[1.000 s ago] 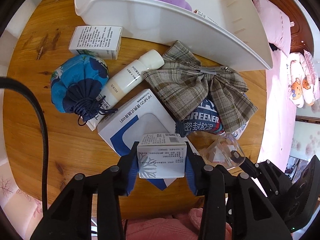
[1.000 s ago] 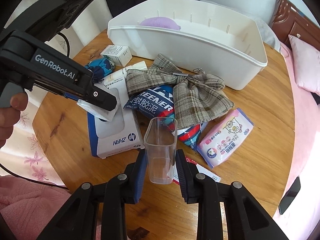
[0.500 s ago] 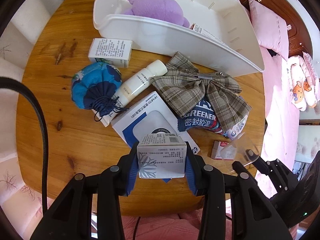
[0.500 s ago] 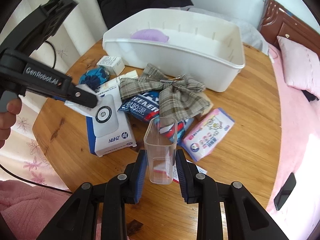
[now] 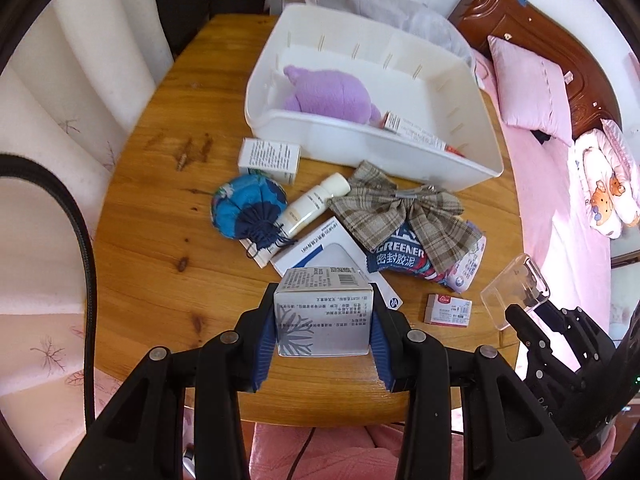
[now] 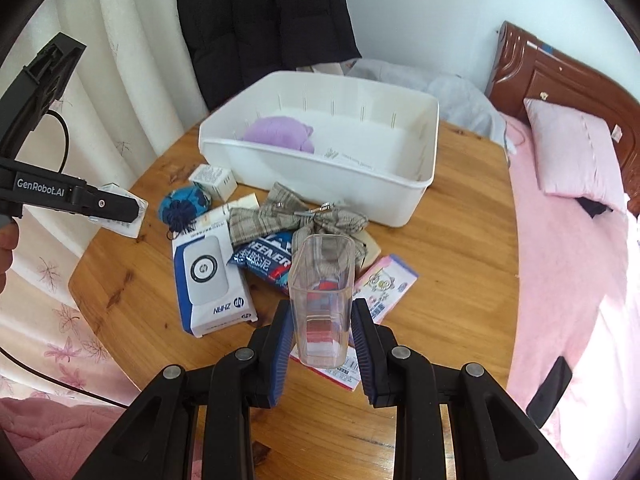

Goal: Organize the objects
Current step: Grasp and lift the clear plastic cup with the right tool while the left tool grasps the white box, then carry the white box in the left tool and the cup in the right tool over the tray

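Observation:
My left gripper (image 5: pixel 323 322) is shut on a white snowflake box (image 5: pixel 323 320), held above the table's near edge; it also shows in the right wrist view (image 6: pixel 120 216). My right gripper (image 6: pixel 322 332) is shut on a clear plastic cup (image 6: pixel 322 296), held above the clutter; the cup shows at the right in the left wrist view (image 5: pixel 514 296). A white bin (image 5: pixel 472 168) at the back holds a purple plush (image 5: pixel 328 96) and a tube box (image 5: pixel 416 136).
On the round wooden table (image 5: pixel 152 216) lie a small white box (image 5: pixel 269 158), a blue drawstring pouch (image 5: pixel 248 210), a white bottle (image 5: pixel 312 208), a plaid bow (image 5: pixel 400 208), a blue Greener packet (image 5: pixel 400 256), an HP box (image 6: pixel 208 276), a small red-label box (image 5: pixel 448 310). A pink bed (image 6: pixel 576 240) stands right.
Both grippers have risen and pulled back from the table with their objects still held. The bin's inside and more of the room have come into view.

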Demonstrator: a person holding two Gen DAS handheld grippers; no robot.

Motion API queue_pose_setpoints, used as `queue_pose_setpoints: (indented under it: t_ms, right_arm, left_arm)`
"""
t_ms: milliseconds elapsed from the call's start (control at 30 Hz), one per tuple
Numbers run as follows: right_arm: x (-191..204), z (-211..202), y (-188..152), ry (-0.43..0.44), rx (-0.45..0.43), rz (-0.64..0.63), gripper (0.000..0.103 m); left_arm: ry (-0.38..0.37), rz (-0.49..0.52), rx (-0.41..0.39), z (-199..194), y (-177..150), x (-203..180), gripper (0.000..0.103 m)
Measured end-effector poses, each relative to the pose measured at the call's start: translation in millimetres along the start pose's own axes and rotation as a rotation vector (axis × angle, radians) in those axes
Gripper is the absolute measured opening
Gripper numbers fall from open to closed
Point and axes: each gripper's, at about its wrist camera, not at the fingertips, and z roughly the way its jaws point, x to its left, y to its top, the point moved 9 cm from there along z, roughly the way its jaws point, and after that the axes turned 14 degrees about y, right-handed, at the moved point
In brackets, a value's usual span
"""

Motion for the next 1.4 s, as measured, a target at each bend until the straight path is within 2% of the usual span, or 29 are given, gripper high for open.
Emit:
queue_pose_setpoints:
  t_ms: [433, 767, 967, 1133, 1400]
  right_arm:
    - [21.3, -35.0, 43.8, 0.048, -0.13, -0.082, 0.03]
    - [34.6, -54.4, 91.4, 0.055, -0.249, -0.117, 0.03]
    - [30.1, -55.8, 119.6, 0.042, -0.308, -0.106, 0.03]
    - [20.2, -50.6, 137.9, 0.035, -0.352, -0.07, 0.03]
    - [5.5, -29.6, 155.2, 0.011, -0.366, -0.026, 0.03]
  left_arm:
    - [0.024, -0.081, -0.18, -64.6, 23.3, 25.9, 0.044]
    - [0.026, -0.071, -0.27, -94.3, 57.0, 32.4, 0.044]
    - [0.031, -0.034, -0.306, -98.4, 83.3, 28.6, 0.044]
    - [0.006, -0.017, -0.338, -98.6, 110.0, 22.6, 0.044]
    - [-0.034, 0.024, -0.385, -86.4, 144.9, 12.8, 0.044]
